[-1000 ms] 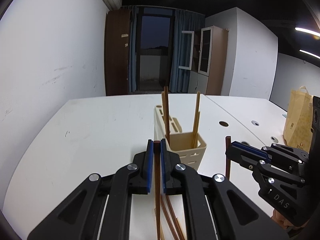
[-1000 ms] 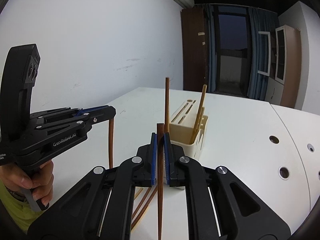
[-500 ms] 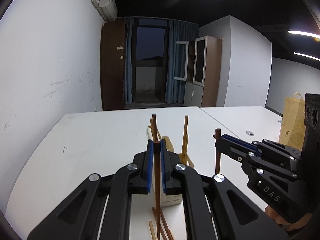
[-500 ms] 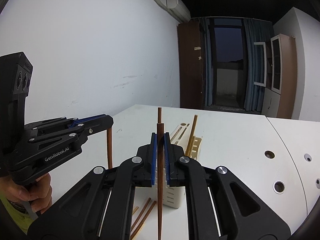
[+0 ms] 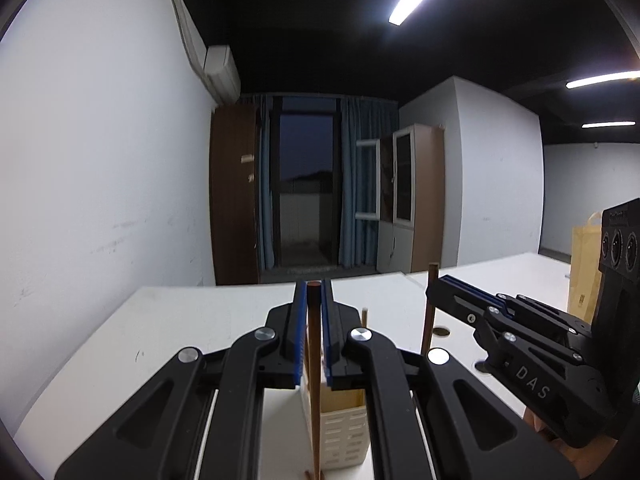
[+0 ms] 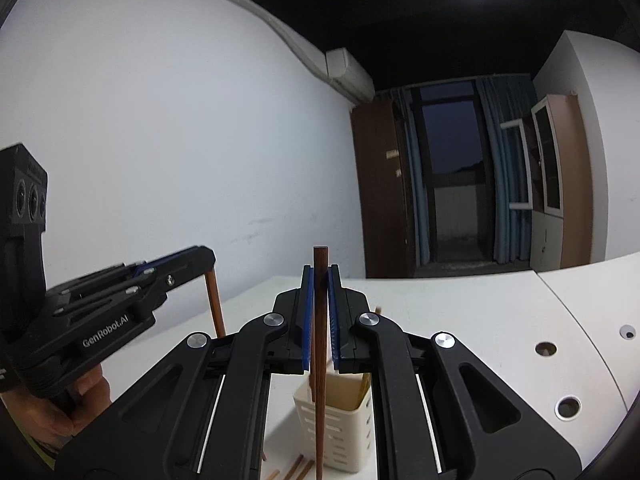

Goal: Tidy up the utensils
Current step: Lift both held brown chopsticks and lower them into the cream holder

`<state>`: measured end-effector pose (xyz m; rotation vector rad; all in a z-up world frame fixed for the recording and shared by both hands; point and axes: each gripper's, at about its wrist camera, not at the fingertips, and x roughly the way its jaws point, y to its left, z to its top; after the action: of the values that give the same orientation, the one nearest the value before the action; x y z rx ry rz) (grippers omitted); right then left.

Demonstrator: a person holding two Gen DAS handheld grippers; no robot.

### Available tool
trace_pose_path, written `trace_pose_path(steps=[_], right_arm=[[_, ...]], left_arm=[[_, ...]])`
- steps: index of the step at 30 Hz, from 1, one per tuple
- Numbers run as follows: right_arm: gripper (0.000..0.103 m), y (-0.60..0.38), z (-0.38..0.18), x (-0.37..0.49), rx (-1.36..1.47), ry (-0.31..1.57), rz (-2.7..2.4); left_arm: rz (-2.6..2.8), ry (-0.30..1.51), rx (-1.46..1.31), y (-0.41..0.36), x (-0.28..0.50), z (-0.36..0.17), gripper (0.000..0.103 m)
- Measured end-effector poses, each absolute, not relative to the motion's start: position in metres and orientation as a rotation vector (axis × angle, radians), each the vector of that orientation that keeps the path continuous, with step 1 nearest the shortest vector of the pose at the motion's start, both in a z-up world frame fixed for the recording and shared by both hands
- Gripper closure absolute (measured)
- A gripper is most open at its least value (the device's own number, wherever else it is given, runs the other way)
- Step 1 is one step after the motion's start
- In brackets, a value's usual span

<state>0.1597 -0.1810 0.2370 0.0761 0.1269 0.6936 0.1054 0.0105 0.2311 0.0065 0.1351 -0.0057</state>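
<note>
My left gripper [image 5: 314, 292] is shut on a brown chopstick [image 5: 315, 380] held upright, its lower end hanging in front of the cream slotted utensil holder [image 5: 344, 432]. To its right, my right gripper [image 5: 434, 292] grips a second chopstick [image 5: 428, 320]. In the right wrist view my right gripper [image 6: 320, 276] is shut on a dark brown chopstick [image 6: 320, 340], upright above the holder [image 6: 336, 428]. My left gripper [image 6: 204, 258] stands at the left, holding its chopstick [image 6: 214, 304]. A pale chopstick [image 5: 364, 316] sticks up out of the holder.
Several loose chopsticks [image 6: 298, 466] lie on the white table [image 6: 480, 320] in front of the holder. Round cable holes [image 6: 546, 348] dot the table's right side. A paper bag [image 5: 584, 264] stands at the far right. A hand [image 6: 80, 400] holds the left gripper's grip.
Both grippers have risen and tipped up toward level, each still holding its chopstick. The holder now sits lower in both views, mostly behind the fingers.
</note>
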Motion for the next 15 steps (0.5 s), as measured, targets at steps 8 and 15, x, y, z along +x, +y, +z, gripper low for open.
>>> trace_pose_path(steps=[8,15], right_arm=[[0.097,-0.207,0.243,0.151,0.192,-0.079,0.666],[0.097,-0.222,0.239,0.153,0.259,-0.181,0.649]], left_arm=[[0.067,-0.028,0.028,-0.006,0.090,0.244,0.096],[0.129,-0.209,-0.011,-0.009,0.073,0.247,0.096]])
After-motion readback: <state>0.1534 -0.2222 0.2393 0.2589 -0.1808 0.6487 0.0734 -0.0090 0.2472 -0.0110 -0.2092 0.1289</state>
